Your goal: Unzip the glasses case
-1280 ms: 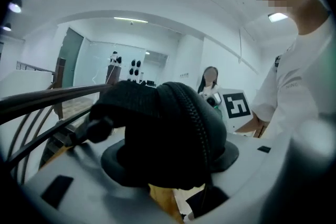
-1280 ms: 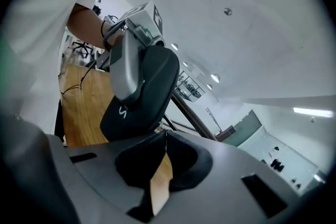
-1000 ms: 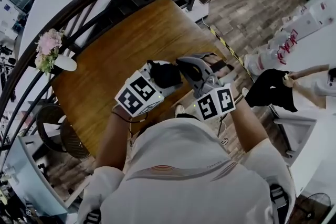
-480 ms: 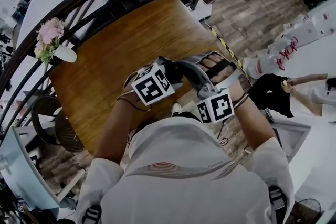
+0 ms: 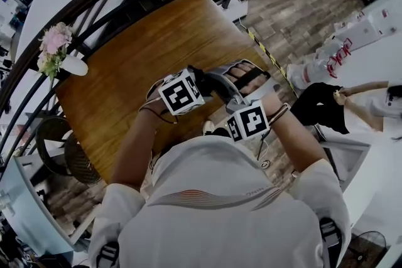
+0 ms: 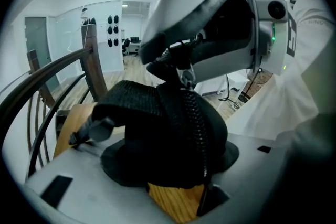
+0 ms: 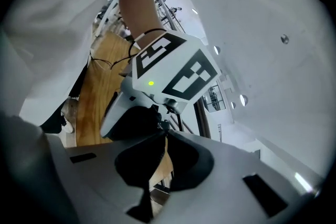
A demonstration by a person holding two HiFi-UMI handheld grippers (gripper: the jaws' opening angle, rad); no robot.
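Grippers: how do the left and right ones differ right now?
The left gripper has its jaws wide; the right gripper has them shut. The left gripper clamps the black glasses case; the right gripper pinches only its zipper pull. Both meet at that case above the wooden table.

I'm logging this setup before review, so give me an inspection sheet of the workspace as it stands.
Surface: wooden table.
Job's things: black glasses case held off the table, zipper pull at its top end.
Clutter: pink flowers in a white vase at the table's far-left corner.
Grippers: left hand-held gripper clamps the case; right hand-held gripper shut on the zipper pull.
Cables: thin dark cord loops beside the left hand-held gripper.
Surroundings: curved dark railing beyond the table; another person at the right.
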